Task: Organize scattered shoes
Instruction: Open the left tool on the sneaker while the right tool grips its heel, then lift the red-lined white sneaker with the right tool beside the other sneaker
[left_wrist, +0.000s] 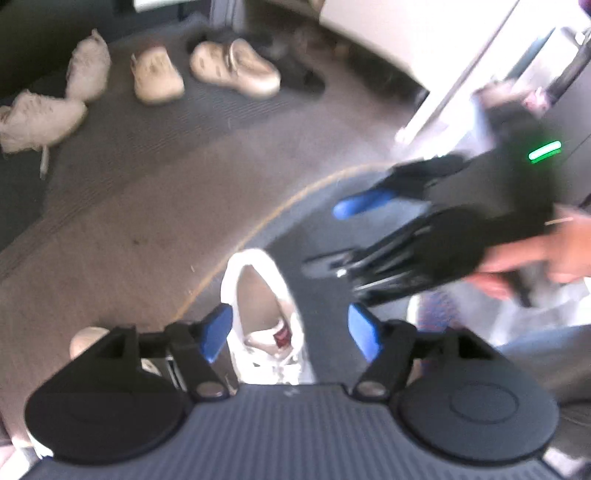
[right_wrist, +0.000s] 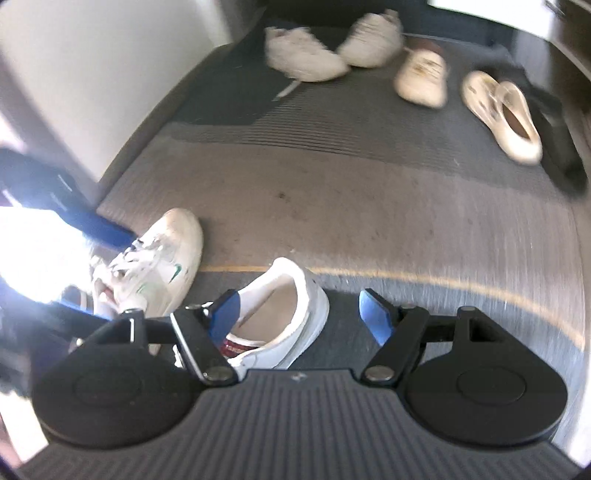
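A white sneaker (left_wrist: 264, 317) lies on the carpet between my left gripper's (left_wrist: 290, 330) open blue fingers, heel away from me. It also shows in the right wrist view (right_wrist: 284, 314), by my right gripper's (right_wrist: 301, 317) left finger; the jaws stand open and empty. A second white sneaker with a green logo (right_wrist: 159, 262) lies to its left. My right gripper also shows in the left wrist view (left_wrist: 369, 232), open, held in a hand. Several beige shoes (left_wrist: 159, 74) (right_wrist: 421, 75) lie scattered at the far end of the carpet.
A white wall or cabinet (right_wrist: 92, 74) stands at the left in the right wrist view. A dark slipper (right_wrist: 561, 147) lies by the beige slip-ons (right_wrist: 506, 114). A yellow line (right_wrist: 443, 280) crosses the grey carpet.
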